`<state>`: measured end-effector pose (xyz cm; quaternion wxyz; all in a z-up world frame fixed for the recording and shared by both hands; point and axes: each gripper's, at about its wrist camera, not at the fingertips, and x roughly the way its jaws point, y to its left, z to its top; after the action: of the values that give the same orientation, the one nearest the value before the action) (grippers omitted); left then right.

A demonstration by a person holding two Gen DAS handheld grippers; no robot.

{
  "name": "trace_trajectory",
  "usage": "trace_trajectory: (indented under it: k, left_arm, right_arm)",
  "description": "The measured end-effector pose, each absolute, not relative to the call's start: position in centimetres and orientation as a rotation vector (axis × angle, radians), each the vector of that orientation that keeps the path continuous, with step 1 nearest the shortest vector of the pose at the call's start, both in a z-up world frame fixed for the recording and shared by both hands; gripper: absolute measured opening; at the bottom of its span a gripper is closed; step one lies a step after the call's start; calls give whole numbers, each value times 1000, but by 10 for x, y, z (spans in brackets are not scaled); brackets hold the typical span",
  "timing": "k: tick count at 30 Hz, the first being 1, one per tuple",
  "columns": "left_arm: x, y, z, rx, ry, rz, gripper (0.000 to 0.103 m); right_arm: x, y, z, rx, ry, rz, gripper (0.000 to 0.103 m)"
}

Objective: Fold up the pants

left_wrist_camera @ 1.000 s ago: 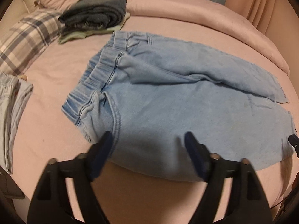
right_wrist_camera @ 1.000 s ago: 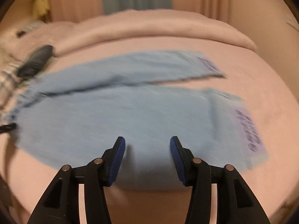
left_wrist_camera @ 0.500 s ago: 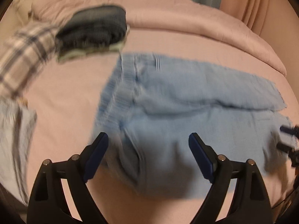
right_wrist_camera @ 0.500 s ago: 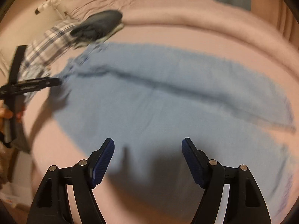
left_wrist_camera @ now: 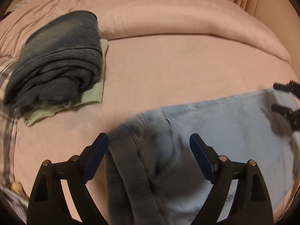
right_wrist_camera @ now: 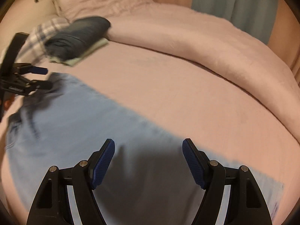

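The light blue denim pants [left_wrist_camera: 234, 131] lie flat on the pink bed sheet [left_wrist_camera: 178, 71], along the near edge of the bed, with the elastic waistband end toward the left gripper and the legs running off toward the right gripper. In the right wrist view the same pants [right_wrist_camera: 75, 116] stretch in a slanted band from the left side down to the lower right, where a pale hem shows.

The left gripper [left_wrist_camera: 149, 155] hovers above the waistband end of the pants, its blue-padded fingers [left_wrist_camera: 95, 155] spread wide and touching nothing; its shadow falls dark on the cloth beneath. The right gripper [right_wrist_camera: 148, 161] hangs over the leg part of the pants; its jaws have just been opening and now stand well apart, with nothing pinched between the ribbed blue pads [right_wrist_camera: 195, 165]. Only shadowed denim lies below them.

Relative to the pants, a folded dark blue-grey garment [left_wrist_camera: 56, 60] rests farther back on the sheet, on top of a folded pale green piece [left_wrist_camera: 93, 91]. A plaid pillow [right_wrist_camera: 45, 30] lies just behind that stack. A rolled pink duvet [left_wrist_camera: 187, 18] runs along the far side of the bed, well apart from the pants, and curtains [right_wrist_camera: 234, 3] hang beyond it.
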<state>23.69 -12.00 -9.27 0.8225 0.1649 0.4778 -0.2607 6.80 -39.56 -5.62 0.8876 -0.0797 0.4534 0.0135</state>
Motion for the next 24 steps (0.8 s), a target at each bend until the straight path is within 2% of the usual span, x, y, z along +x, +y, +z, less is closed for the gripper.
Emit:
trace_trajectory:
  k: [5,7,8,9,11,12,13,14,19,21,22,23,24]
  left_arm:
    - [263,-129,-117,458,1121,-615,87]
    - [270,-128,-122,449,1154,-646,86]
    - [272,-128,-123,448,1157,-656,82]
    - [273,-127,-123,449,1153,-673,79]
    - [275,-125,-121,455,1132,-692,61]
    - [276,-123,-119,447,1120,-693,54]
    - [278,-122,-117,442,1108,-688,37]
    - [279,-120,-116,438,1103,-688,34]
    - [275,-114,-114,434,1077,-666,33]
    - [275,-110,-115,419,1103,-653,37]
    - [276,-108,-116,414,1108,-642,46]
    - [276,-105,-115,415,1102,-618,60]
    - [276,-101,-114,415,1099,-609,63]
  right_arm:
    - [109,-416,-80,-172,1092,138,75]
    - [118,-418,-92,-138,1167,223,68]
    - [118,-415,-93,-149,1168,239,62]
    - [117,-409,-90,-166,1167,272,40]
    - [117,-396,-86,-216,1154,292,12]
    - [116,-388,-87,-263,1159,293,10]
    - [115,-382,-89,-308,1166,288,9]
    - [117,-377,-90,-328,1171,283,8]
    - [132,-367,-83,-355,1123,214,6]
    - [138,-363,-84,-322,1126,188,6]
    - [141,-359,-89,-339,1148,180,6]
    - [142,-356,-92,-368,1150,174,6]
    - [143,-352,-91,-382,1150,171,6]
